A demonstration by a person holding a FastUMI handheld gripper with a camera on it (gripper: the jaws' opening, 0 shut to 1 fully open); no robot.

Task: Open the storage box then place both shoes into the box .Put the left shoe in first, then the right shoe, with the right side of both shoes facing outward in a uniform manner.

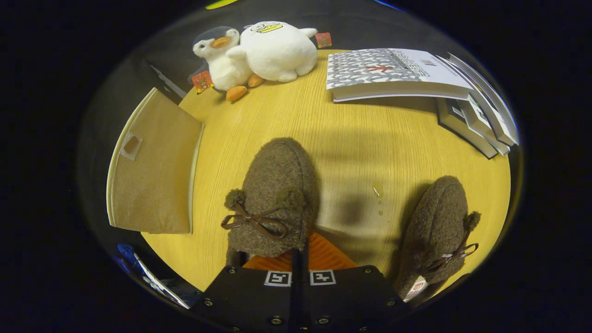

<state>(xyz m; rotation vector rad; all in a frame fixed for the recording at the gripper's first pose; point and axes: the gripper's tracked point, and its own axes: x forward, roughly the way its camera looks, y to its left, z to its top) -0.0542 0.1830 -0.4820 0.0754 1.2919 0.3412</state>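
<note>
Gripping the heel end of a fuzzy brown shoe (273, 199), the fingers (299, 259) sit nearly closed together, with only a thin dark slit between them, and they appear clamped on the shoe's rear edge; the exact contact is hidden under the shoe's fuzz. This shoe is taken as the landmark. It points away from the fingers, toe toward the far side of the worktop (351, 138), and a brown ribbon bow with two pompoms lies across its top close to the fingers. Just to the right of the shoe, well apart from it across bare yellow wood, lies the second shoe (437, 226), of the same fuzzy brown, tilted slightly, with its own bow and a pompom on its right side; a small label shows at its near end. Left of the held shoe, at the worktop's edge, stands the beige fabric box (152, 180), its lid looking closed, with a small tab on the upper part. Beyond the shoe and to the left, at the far edge, sit two plush toys touching each other: a penguin (222, 58) and a white duck (277, 48). Beyond the shoe and to the right lies a stack of books (393, 71), with more books (481, 120) fanned beside it
</note>
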